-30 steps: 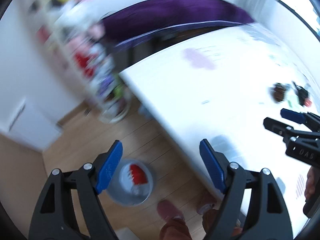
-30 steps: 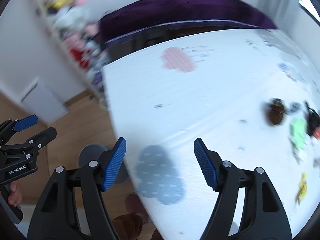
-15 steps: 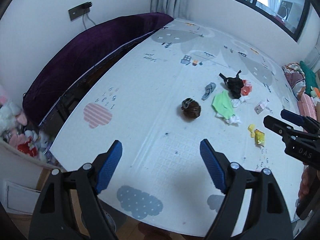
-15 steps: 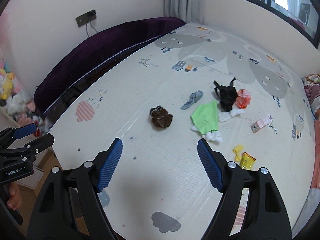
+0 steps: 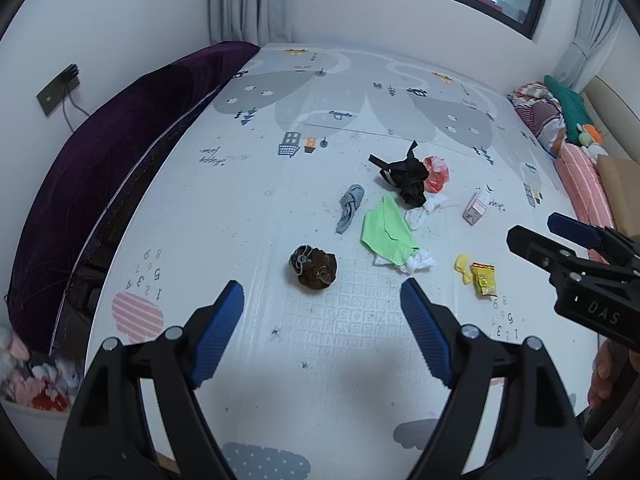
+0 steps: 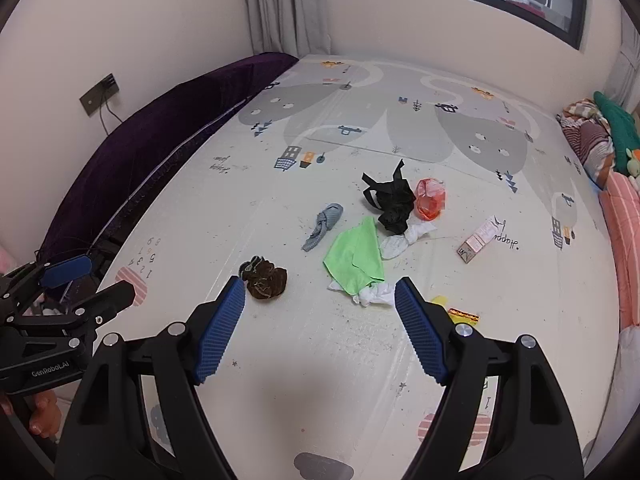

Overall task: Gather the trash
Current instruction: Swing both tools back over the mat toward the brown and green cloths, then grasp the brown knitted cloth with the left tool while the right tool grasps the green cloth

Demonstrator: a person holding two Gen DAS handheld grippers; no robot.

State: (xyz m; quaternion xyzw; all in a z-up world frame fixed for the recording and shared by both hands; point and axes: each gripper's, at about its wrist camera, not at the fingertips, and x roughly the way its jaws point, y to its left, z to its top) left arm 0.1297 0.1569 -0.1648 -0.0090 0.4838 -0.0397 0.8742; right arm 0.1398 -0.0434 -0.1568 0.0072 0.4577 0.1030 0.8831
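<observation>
Trash lies scattered mid-mat on a printed play mat (image 5: 248, 208): a brown wad (image 5: 313, 267), a green cloth (image 5: 386, 229), white crumpled tissues (image 5: 418, 262), a black rag (image 5: 406, 176), a red plastic bag (image 5: 437, 172), a grey sock (image 5: 350, 206), a pink carton (image 5: 478, 207) and yellow wrappers (image 5: 478, 276). My left gripper (image 5: 322, 314) hangs open above the mat, nearer than the brown wad, nothing in it. My right gripper (image 6: 320, 312) is also open and empty, short of the brown wad (image 6: 265, 277) and green cloth (image 6: 356, 258).
A purple cushion (image 5: 100, 152) runs along the mat's left edge under a wall socket (image 5: 58, 90). Folded bedding and pillows (image 5: 560, 120) line the right side. A bin of soft toys (image 5: 36, 380) sits at the lower left. A window spans the far wall.
Both views swung up from the floor and the mat's edge, with a grey bin below, to face the whole mat and the trash. Both grippers stayed open.
</observation>
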